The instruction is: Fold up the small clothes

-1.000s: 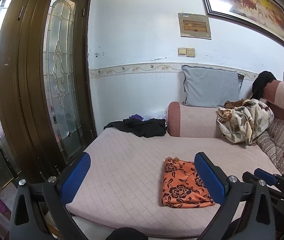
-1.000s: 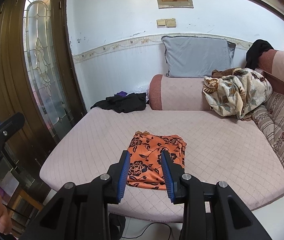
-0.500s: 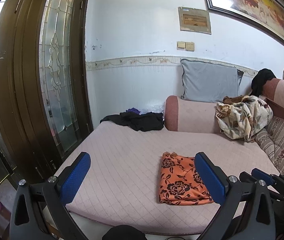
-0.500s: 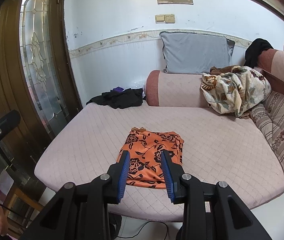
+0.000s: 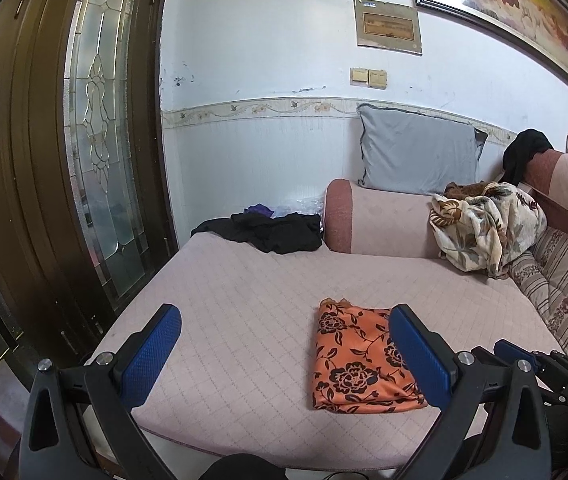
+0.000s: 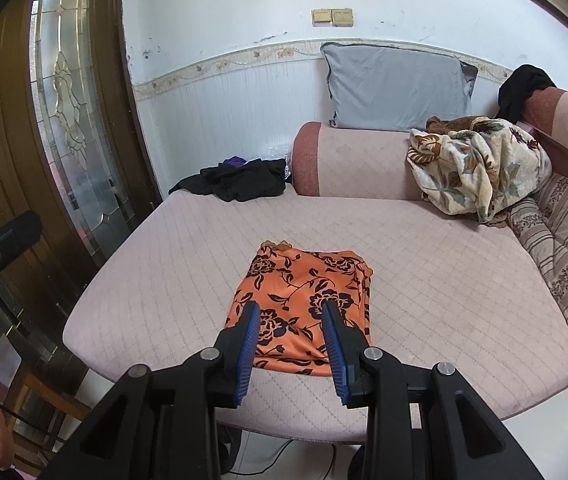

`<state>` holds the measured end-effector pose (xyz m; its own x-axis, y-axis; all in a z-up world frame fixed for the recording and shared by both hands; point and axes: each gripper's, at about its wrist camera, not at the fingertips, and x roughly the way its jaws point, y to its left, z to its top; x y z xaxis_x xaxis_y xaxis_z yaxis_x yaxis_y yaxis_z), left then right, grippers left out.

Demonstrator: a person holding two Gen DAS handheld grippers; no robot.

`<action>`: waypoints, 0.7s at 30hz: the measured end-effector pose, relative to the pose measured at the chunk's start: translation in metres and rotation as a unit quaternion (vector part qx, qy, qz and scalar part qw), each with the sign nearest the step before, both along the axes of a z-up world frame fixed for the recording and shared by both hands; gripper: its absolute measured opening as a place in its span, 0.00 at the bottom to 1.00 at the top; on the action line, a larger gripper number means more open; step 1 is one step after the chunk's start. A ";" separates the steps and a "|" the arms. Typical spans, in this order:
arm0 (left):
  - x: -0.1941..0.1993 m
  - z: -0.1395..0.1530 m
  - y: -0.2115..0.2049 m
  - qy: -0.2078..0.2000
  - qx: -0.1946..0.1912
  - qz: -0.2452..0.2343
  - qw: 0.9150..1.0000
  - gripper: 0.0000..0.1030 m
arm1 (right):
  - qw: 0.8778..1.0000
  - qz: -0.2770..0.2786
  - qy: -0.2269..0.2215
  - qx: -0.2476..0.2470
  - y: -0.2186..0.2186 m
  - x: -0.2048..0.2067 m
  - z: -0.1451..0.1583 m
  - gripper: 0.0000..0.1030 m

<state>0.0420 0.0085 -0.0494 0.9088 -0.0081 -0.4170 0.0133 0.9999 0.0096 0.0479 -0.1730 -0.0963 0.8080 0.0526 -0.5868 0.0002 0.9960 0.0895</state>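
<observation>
A folded orange cloth with a dark flower print lies flat near the front edge of the pink quilted mattress. My left gripper hovers over the mattress with its blue pads far apart, open and empty; the cloth sits just inside its right finger. My right gripper hangs in front of the cloth's near edge, its jaws a narrow gap apart with nothing between them, and it does not touch the fabric.
A black garment pile lies at the back left, beside a pink bolster and grey pillow. A floral blanket is bunched at the back right by striped cushions. A wooden glass-paned door stands left.
Both grippers have drifted back and slightly down, so more of the mattress's front edge shows. Their jaws kept the same width. The orange cloth has not moved.
</observation>
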 end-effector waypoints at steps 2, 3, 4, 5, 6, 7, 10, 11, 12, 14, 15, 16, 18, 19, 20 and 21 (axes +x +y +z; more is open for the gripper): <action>0.002 0.003 -0.002 -0.003 0.002 -0.001 1.000 1.00 | 1.000 -0.003 -0.003 0.000 -0.002 0.004 0.003 0.35; 0.003 0.003 -0.003 -0.004 0.003 -0.001 1.000 1.00 | 1.000 -0.003 -0.004 -0.001 -0.002 0.005 0.004 0.35; 0.004 0.005 -0.004 -0.006 0.005 -0.002 1.000 1.00 | 1.000 -0.003 -0.004 -0.002 -0.003 0.007 0.005 0.35; 0.005 0.005 -0.005 -0.007 0.006 -0.002 1.000 1.00 | 1.000 -0.003 -0.005 -0.003 -0.003 0.009 0.005 0.35; 0.006 0.007 -0.006 -0.008 0.008 -0.002 1.000 1.00 | 1.000 -0.004 -0.005 -0.003 -0.003 0.011 0.006 0.35; 0.007 0.007 -0.006 -0.009 0.010 -0.002 1.000 1.00 | 1.000 -0.004 -0.006 -0.002 -0.003 0.013 0.007 0.35; 0.012 0.010 -0.008 -0.009 0.011 0.000 1.000 1.00 | 1.000 -0.001 -0.005 -0.002 -0.003 0.018 0.009 0.35; 0.015 0.011 -0.008 -0.009 0.010 -0.001 1.000 1.00 | 1.000 0.000 -0.004 -0.003 -0.002 0.020 0.010 0.35; 0.017 0.012 -0.008 -0.009 0.010 0.000 1.000 1.00 | 1.000 0.001 -0.004 -0.005 -0.001 0.022 0.010 0.35; 0.020 0.012 -0.009 -0.008 0.009 0.003 1.000 1.00 | 1.000 0.001 -0.005 -0.007 -0.001 0.026 0.011 0.35; 0.023 0.012 -0.009 -0.007 0.008 0.003 1.000 1.00 | 1.000 0.002 -0.005 -0.007 0.000 0.028 0.012 0.35; 0.026 0.011 -0.009 -0.005 0.008 0.004 1.000 1.00 | 1.000 0.003 -0.005 -0.006 0.000 0.030 0.012 0.35; 0.030 0.011 -0.009 -0.003 0.008 0.004 1.000 1.00 | 1.000 0.005 -0.003 -0.005 0.001 0.034 0.011 0.35; 0.033 0.011 -0.010 -0.003 0.009 0.005 1.000 1.00 | 1.000 0.006 -0.002 -0.004 0.001 0.037 0.011 0.35; 0.036 0.010 -0.010 -0.002 0.010 0.006 1.000 1.00 | 1.000 0.007 -0.002 -0.004 0.002 0.039 0.010 0.35; 0.037 0.009 -0.010 -0.001 0.010 0.006 1.000 1.00 | 1.000 0.009 0.000 -0.005 0.002 0.042 0.008 0.35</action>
<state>0.0795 -0.0019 -0.0402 0.9098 0.0117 -0.4149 0.0011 0.9995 0.0304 0.0901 -0.1711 -0.0878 0.8065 0.0610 -0.5881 -0.0167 0.9966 0.0804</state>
